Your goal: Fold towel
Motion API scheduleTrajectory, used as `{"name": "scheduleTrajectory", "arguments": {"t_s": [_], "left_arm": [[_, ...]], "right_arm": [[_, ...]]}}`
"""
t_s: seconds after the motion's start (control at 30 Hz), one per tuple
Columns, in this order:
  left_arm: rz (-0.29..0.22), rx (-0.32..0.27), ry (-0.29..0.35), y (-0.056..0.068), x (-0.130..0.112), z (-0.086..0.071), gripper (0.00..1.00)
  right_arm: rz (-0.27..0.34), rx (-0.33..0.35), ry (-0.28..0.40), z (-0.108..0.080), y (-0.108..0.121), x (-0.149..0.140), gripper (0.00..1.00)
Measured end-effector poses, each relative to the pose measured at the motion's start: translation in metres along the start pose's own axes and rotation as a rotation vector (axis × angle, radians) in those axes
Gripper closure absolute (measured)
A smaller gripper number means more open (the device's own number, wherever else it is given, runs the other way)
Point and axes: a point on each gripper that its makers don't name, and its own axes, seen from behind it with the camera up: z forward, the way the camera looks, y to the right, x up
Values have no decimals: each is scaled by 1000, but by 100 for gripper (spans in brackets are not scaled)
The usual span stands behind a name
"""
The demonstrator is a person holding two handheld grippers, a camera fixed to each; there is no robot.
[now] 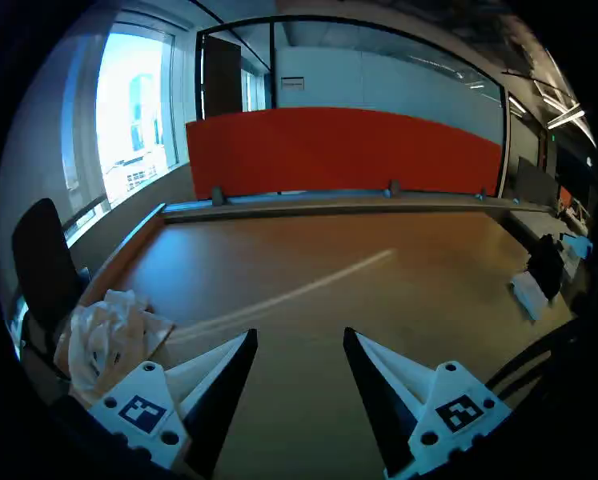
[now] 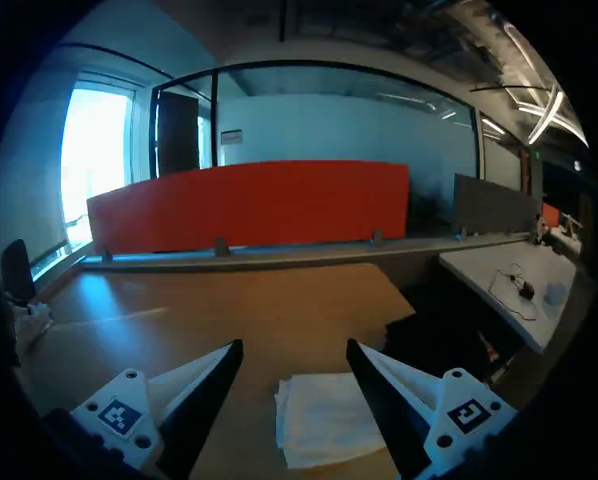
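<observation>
While right gripper (image 2: 293, 346) hangs wide and empty, white towel (image 2: 327, 416) lies flat on bench (image 2: 218, 312), just below its fingers. Soft, light, floppy by look: pinch near corner. Left gripper (image 1: 300, 332) wide too, empty.

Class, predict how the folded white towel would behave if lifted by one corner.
Probably floppy: the white towel lies in soft stacked layers, so a lifted corner would likely droop. It may slide on the smooth wooden table if pushed.
</observation>
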Motion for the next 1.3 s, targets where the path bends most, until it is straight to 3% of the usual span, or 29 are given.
{"name": "scheduleTrajectory", "arguments": {"t_s": [0.2,0.57,0.8,1.0,1.3], "left_arm": [[-24,49,130,-17,37,-4,21],[-50,67,274,-37,82,-10,21],[-35,60,309,-41,94,-10,21],[-55,46,333,-41,100,-12,21],[-63,34,360,-46,109,-16,21]], "right_arm": [[-15,-26,110,-4,-4,36,0],[-45,-15,189,-6,-23,62,0],[-56,13,235,-9,-53,84,0],[-54,33,269,-14,-84,103,0],[-67,46,272,-16,-127,113,0]]}}
